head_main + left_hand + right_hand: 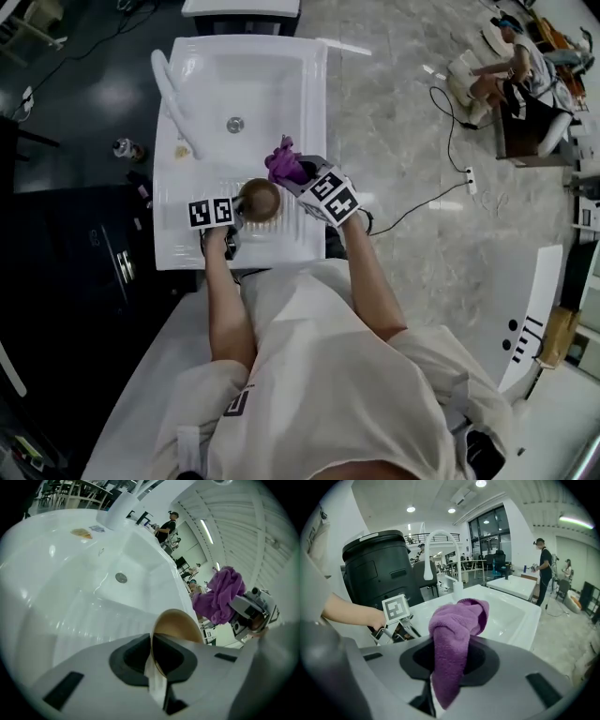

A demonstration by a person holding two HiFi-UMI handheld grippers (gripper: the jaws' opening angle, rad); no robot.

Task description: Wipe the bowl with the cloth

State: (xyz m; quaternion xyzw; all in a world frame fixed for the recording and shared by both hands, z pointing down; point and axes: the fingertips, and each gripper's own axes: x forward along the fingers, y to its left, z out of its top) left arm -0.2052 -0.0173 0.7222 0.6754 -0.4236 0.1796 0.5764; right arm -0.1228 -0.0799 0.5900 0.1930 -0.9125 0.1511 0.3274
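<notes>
Over the sink [281, 84], left gripper [153, 663] nips the bowl [177, 626] rim — right gripper [443, 682] clamps the cloth [457, 630].

Tan bowl [260, 199] (perhaps wooden) just beside bunched purple cloth [284, 165]

cloth [454, 639]: terry, fuzzy nap, matt
bowl [180, 625]: smooth, matt, wood-like
sink [281, 84]: glossy, smooth, ceramic-looking
drain [121, 577]: shiny metal
faucet [457, 569]: glossy, smooth
floor [403, 141]: polished stone look, reflective
</notes>
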